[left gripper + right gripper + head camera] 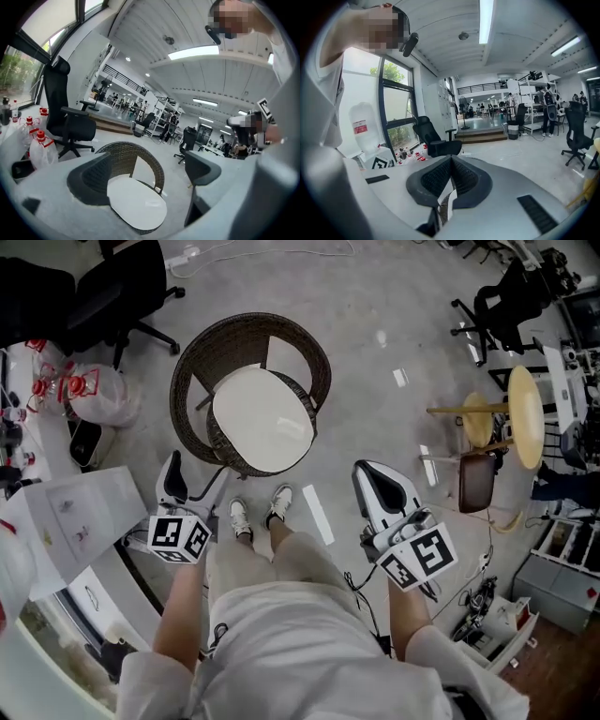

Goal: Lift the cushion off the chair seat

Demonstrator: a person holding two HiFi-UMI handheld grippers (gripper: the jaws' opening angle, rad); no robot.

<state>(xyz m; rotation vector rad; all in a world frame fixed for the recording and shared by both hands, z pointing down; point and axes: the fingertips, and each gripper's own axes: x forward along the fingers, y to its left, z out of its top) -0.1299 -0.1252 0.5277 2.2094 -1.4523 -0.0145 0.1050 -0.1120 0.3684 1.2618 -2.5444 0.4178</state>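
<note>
Approach is the step in hand, as I judge it: nothing has been touched yet. The round white cushion [262, 418] lies flat on the seat of the wicker chair [197, 357], which stands on the grey floor just ahead of my shoes [258, 514]. Both tools hang low at my sides, well short of the chair.

My left gripper [174, 476] has its jaws spread wide and holds nothing. Looking along them in the left gripper view, I see the cushion and the curved woven backrest framed in the gap, but far beyond the pads. My right gripper [382, 486] has its jaws brought together, ribbed pads meeting at the tips, with nothing caught between them; only a thin slit shows below the contact.

The next move, I reckon, calls for stepping or leaning in and bringing the open left jaws down to the near edge of the cushion, so one pad slips under the rim and the other lands on top. The right jaws would have to part first if I want a second hold on the opposite side. The cushion looks thin and may sag from a single pinch, and the backrest crowds its far edge, so the near edge seems the easier place to bite.
</note>
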